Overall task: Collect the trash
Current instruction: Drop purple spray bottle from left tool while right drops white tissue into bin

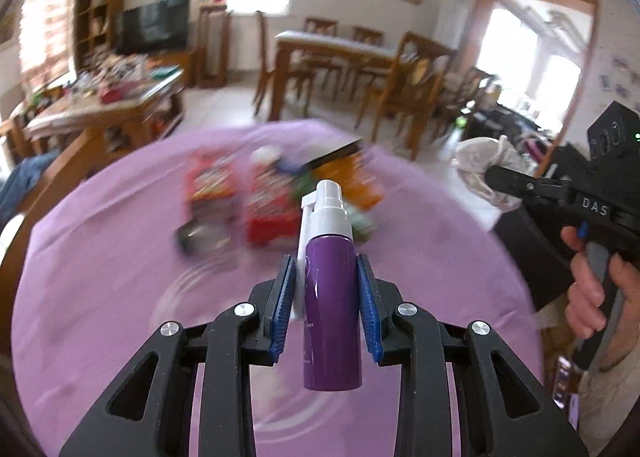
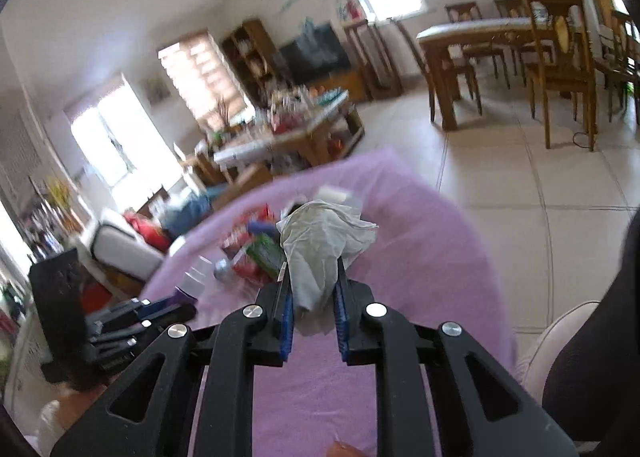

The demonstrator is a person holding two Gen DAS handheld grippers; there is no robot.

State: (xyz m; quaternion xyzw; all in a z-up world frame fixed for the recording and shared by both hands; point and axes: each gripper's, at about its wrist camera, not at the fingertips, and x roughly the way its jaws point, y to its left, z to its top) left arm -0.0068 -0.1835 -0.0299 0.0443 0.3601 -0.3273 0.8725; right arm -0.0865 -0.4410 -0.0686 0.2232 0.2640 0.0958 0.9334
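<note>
My left gripper [image 1: 326, 281] is shut on a purple spray bottle [image 1: 332, 297] with a white pump top, held upright above the purple tablecloth [image 1: 100, 297]. My right gripper [image 2: 314, 281] is shut on a crumpled white tissue [image 2: 320, 241], lifted off the cloth. In the left wrist view the right gripper [image 1: 496, 175] shows at the right edge with the tissue [image 1: 480, 161] and a hand on its handle. In the right wrist view the left gripper [image 2: 176, 309] appears at lower left with the bottle's top [image 2: 196, 277]. Blurred snack packets [image 1: 264, 201] lie mid-table.
A small dark round object [image 1: 200, 235] lies beside the packets. Beyond the table stand a dining table with wooden chairs [image 1: 344, 53], a cluttered low table [image 1: 108, 97], a television [image 1: 154, 25] and tiled floor [image 2: 540, 185]. A dark-clothed leg [image 2: 592, 369] is at the lower right.
</note>
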